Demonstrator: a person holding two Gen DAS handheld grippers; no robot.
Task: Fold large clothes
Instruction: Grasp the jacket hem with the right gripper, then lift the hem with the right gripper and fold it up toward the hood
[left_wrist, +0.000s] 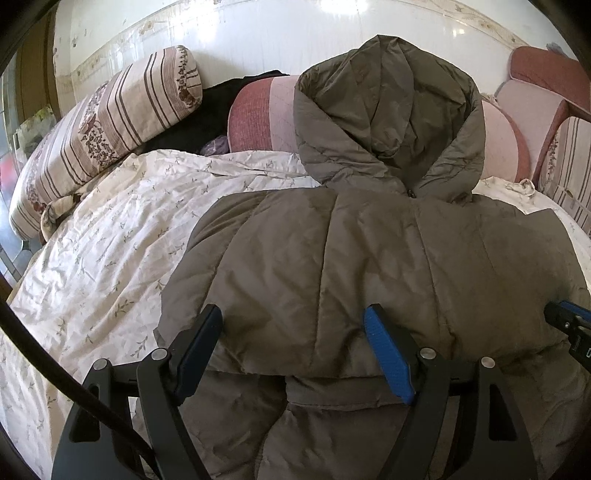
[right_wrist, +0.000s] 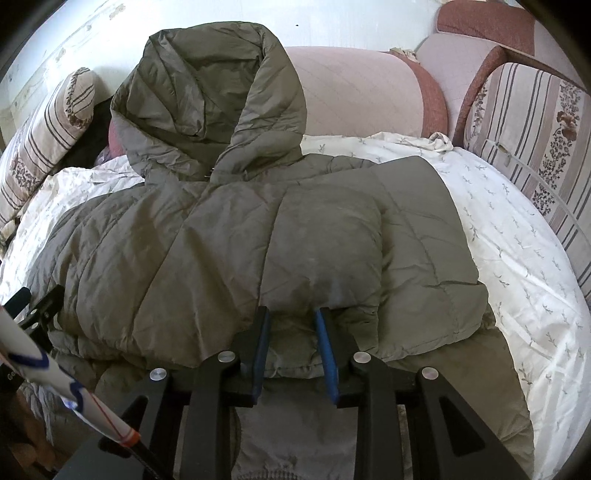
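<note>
An olive-grey hooded puffer jacket (left_wrist: 332, 236) lies on the bed, hood toward the pillows, its lower part folded up over the body. My left gripper (left_wrist: 295, 325) is open wide, fingers resting over the folded edge on the jacket's left side. My right gripper (right_wrist: 291, 325) hovers at the folded edge of the jacket (right_wrist: 258, 229) with jaws partly open, a narrow gap between them and nothing clamped. The right gripper's tip also shows at the right edge of the left wrist view (left_wrist: 565, 317).
The bed has a crumpled white floral sheet (left_wrist: 103, 240). A striped floral pillow (left_wrist: 99, 129) lies at the left, pink bolsters (right_wrist: 362, 92) at the head, a striped cushion (right_wrist: 535, 140) at the right. A dark garment (left_wrist: 207, 110) lies behind the pillows.
</note>
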